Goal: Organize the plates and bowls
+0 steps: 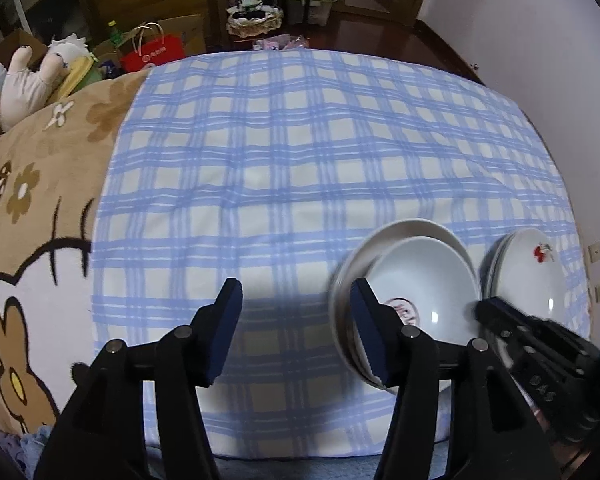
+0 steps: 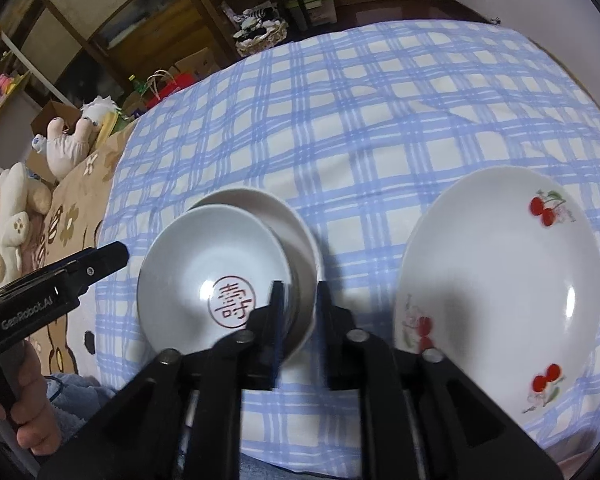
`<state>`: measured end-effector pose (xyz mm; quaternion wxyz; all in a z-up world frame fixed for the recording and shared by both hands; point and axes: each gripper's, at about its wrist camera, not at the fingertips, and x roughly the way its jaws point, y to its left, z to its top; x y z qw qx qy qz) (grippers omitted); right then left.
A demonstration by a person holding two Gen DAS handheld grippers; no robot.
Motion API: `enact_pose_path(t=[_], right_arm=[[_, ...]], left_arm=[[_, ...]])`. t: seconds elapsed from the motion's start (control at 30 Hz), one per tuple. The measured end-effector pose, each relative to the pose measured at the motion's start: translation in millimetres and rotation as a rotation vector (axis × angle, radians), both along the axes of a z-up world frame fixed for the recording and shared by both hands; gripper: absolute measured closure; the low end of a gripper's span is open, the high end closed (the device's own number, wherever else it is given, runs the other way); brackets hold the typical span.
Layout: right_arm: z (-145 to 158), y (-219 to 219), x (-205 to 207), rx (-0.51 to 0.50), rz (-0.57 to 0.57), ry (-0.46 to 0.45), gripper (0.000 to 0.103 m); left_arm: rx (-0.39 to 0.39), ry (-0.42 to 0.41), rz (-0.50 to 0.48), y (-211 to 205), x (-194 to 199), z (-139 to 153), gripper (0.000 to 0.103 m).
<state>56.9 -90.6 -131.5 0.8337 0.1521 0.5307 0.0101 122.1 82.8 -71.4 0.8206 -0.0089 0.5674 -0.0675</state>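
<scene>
1. On the blue plaid cloth (image 2: 380, 128) sit two nested white bowls (image 2: 220, 276); top one, w/ a red seal mark, is tilted and off-centre in the lower one (image 2: 296, 236).
2. Right gripper (image 2: 298, 308) has its fingers astride the bowls' near-right rim, nearly closed. Whether the pads actually pinch the rim can't be told; contact is blurred and hidden behind the left finger.
3. Left gripper (image 1: 296, 320) is released, jaws wide apart, just left of the bowls (image 1: 420, 280); its right finger (image 1: 366, 332) covers part of their rim, and touching or not is unclear.
4. Cherry-print plate (image 2: 500, 280) lies right of the bowls, apart from them. In the left view it seems to top a stack (image 1: 528, 276), edges too blurred to count.
5. Plush toys (image 2: 64, 140) lie at far left, beyond a brown cartoon blanket (image 1: 40, 200).
</scene>
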Motion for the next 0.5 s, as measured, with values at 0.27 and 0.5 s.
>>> enact_pose_path(t=[0.27,0.5], right_arm=[[10.9,-6.7,-2.0,-0.023,-0.023,-0.020,0.021],[13.1,-8.9,-4.8,-0.126,-0.061,-0.080,0.021]], left_arm=[[-0.003,0.042,0.045,15.0,10.6,-12.5,0.041],[-0.070,0.104,0.049,20.3,15.3,-23.2,0.040]])
